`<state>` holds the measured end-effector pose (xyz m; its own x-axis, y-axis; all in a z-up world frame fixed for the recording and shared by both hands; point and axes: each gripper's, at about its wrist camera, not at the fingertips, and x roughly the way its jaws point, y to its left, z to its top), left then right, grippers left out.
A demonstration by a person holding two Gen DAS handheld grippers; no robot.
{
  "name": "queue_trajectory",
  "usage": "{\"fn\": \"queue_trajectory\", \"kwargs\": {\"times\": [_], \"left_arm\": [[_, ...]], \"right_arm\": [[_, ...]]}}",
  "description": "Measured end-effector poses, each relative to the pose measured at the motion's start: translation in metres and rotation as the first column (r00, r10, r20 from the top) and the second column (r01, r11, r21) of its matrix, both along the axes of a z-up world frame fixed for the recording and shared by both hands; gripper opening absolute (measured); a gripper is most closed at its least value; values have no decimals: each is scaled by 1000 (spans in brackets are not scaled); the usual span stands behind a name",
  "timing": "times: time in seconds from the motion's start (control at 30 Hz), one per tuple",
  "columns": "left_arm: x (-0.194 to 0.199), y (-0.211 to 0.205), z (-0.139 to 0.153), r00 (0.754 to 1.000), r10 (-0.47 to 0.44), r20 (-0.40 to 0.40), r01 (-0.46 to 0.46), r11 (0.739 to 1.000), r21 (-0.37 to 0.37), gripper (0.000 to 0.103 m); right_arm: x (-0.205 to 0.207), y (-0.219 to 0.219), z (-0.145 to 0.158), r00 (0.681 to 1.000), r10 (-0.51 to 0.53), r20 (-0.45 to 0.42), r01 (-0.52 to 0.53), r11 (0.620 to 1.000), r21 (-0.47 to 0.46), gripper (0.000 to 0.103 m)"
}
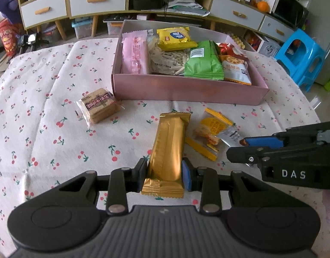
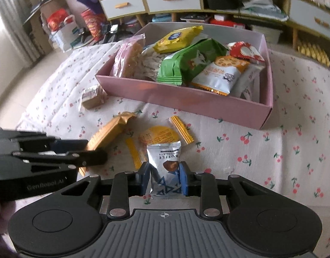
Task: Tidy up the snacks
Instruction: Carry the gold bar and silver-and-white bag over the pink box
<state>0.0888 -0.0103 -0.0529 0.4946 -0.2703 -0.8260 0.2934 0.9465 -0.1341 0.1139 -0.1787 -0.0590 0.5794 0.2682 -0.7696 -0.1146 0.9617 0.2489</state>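
Note:
My left gripper point(image 1: 165, 175) is shut on a long gold snack bar point(image 1: 168, 150) that points away toward the pink box point(image 1: 186, 89). In the right wrist view my right gripper point(image 2: 165, 177) is shut on a silver chocolate truffle packet point(image 2: 163, 163), its blue pads pressing both sides. A yellow-edged clear cookie packet point(image 2: 158, 137) lies on the cloth just beyond the silver packet. The pink box holds several snack packs: pink, yellow, green and orange-white ones. A brown biscuit pack point(image 1: 99, 105) lies on the cloth left of the box.
The table wears a white cloth with cherry print point(image 1: 46, 107). Behind it stand white drawer cabinets point(image 1: 96, 2) with clutter beneath. A blue plastic stool point(image 1: 302, 56) is at the right. Each gripper shows at the edge of the other's view.

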Motion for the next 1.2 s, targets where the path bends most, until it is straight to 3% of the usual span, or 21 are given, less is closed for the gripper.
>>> {"fn": "queue_trajectory", "kwargs": {"times": [0.33,0.7,0.97,1.2], "left_arm": [[-2,5,12,1000,17,-18,-18,997,-70,31],[-1,0,37,999,22,38,-17,992,-126,31],[39,-13,59,989,58,135,-42,992,-122,31],[88,-24,57,982,140,129,-124,984,-128,31]], "right_arm": [[-2,-23,7,994,-88,-65,98,978,186,27],[-6,-39,23,988,-149,-46,155,954,258,27],[-7,-48,30,981,-191,-31,192,937,292,27],[-6,-64,38,974,-225,-8,215,924,316,27]]}}
